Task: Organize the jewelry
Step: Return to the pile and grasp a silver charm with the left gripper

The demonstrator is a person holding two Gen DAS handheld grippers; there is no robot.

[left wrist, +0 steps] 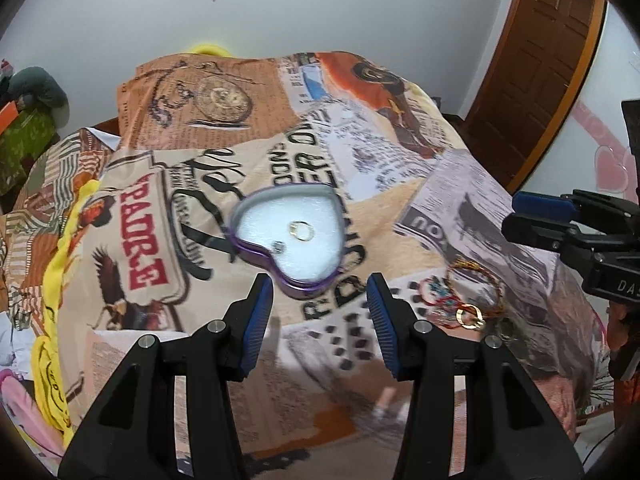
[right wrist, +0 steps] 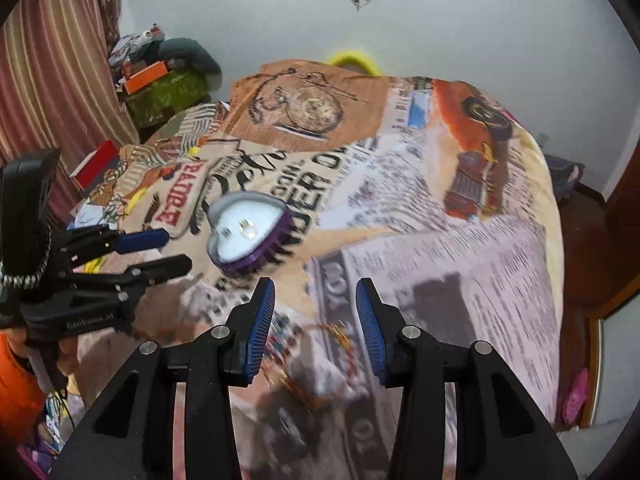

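Note:
A purple heart-shaped box (left wrist: 289, 236) lies open on the printed blanket (left wrist: 360, 152), with a gold ring (left wrist: 301, 230) and a small silver piece (left wrist: 279, 246) on its white pad. It also shows in the right wrist view (right wrist: 248, 236). My left gripper (left wrist: 320, 304) is open and empty just in front of the box. Red and gold bangles (left wrist: 474, 288) and a gold ring (left wrist: 470, 316) lie right of it. My right gripper (right wrist: 316, 308) is open and empty above blurred bangles (right wrist: 332, 356); it also shows from the side in the left wrist view (left wrist: 532, 220).
The left gripper (right wrist: 156, 252) shows at the left of the right wrist view. A yellow cloth (left wrist: 60, 280) runs along the bed's left edge. Boxes and clothes (right wrist: 160, 80) are piled by the striped curtain (right wrist: 48, 80). A brown door (left wrist: 536, 60) stands at the right.

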